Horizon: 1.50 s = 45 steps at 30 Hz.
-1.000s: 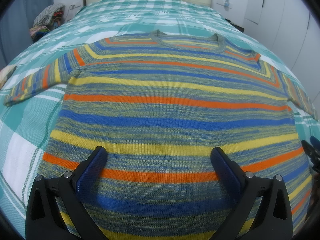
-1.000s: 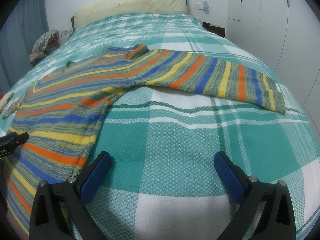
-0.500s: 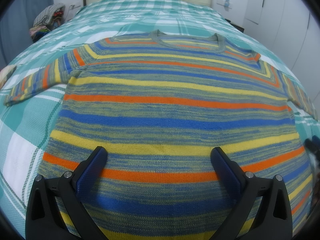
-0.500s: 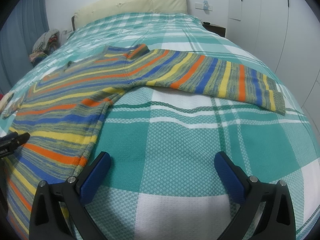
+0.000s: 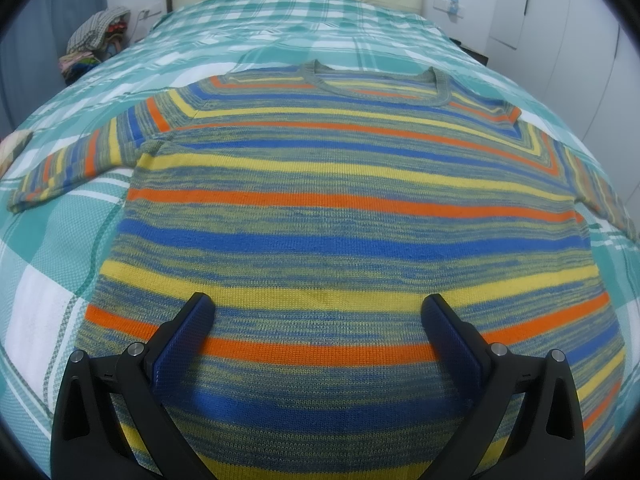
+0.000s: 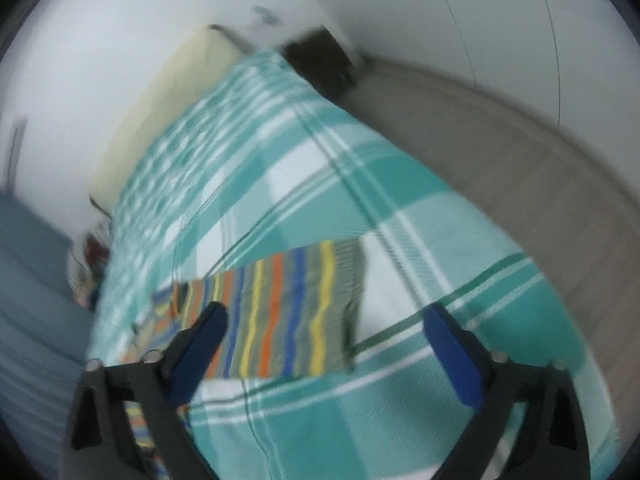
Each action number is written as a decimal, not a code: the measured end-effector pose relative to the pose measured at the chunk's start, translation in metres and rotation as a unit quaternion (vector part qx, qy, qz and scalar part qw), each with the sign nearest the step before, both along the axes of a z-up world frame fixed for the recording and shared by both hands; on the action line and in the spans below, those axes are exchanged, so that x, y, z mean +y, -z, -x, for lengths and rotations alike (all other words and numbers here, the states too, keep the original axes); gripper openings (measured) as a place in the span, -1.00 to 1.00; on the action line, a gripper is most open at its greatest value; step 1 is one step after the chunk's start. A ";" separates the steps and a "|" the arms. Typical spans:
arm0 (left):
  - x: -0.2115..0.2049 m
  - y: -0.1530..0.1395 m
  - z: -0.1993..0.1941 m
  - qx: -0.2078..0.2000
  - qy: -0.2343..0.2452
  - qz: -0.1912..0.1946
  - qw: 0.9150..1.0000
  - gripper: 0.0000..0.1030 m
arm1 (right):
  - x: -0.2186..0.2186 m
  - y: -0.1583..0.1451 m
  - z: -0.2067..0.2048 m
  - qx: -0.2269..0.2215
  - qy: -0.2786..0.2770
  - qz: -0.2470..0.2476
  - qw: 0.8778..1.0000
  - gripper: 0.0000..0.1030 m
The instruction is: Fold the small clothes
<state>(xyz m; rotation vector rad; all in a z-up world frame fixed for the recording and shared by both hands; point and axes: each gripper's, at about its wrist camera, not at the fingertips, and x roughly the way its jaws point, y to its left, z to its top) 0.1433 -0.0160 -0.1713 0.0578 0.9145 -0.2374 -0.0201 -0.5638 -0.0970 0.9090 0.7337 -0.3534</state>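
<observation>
A striped sweater (image 5: 320, 208) is spread flat, front up, on the bed (image 5: 52, 280), both sleeves laid out to the sides. The left tongs (image 5: 318, 316) are held wide apart above its lower body, nothing gripped. The right tongs (image 6: 324, 332) (seen through heavy blur) are closing from a wide spread over the cuff end of one sleeve (image 6: 296, 304), whose cloth is not pinched.

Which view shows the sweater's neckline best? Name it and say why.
The left wrist view. The striped sweater lies flat there and its neckline shows whole and sharp. The right wrist view is blurred and shows only one sleeve end, over which the right gripper hangs, jaws closing on nothing.
</observation>
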 end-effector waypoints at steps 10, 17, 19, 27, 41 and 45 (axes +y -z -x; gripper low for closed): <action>0.000 0.000 -0.002 0.004 0.000 0.003 1.000 0.99 | -0.018 0.053 -0.042 -0.018 -0.074 -0.136 0.988 0.12; 0.000 -0.002 -0.003 0.014 -0.002 -0.001 1.000 0.99 | -0.011 0.063 -0.050 0.014 -0.074 -0.111 0.991 -0.97; 0.005 -0.005 -0.001 0.016 0.003 0.010 1.000 0.99 | -0.006 0.047 -0.046 0.043 -0.046 -0.040 0.997 -0.98; 0.046 -0.072 0.008 -0.018 -0.030 0.030 0.999 0.98 | 0.047 -0.018 -0.064 0.077 -0.072 0.146 0.984 -0.98; 0.125 -0.108 -0.020 -0.108 -0.093 0.008 0.990 0.99 | 0.274 -0.150 -0.201 -0.049 -0.313 0.147 0.937 -0.97; 0.131 -0.108 -0.023 -0.125 -0.100 -0.015 0.987 0.99 | 0.330 -0.114 -0.241 -0.028 -0.357 0.137 0.924 -0.93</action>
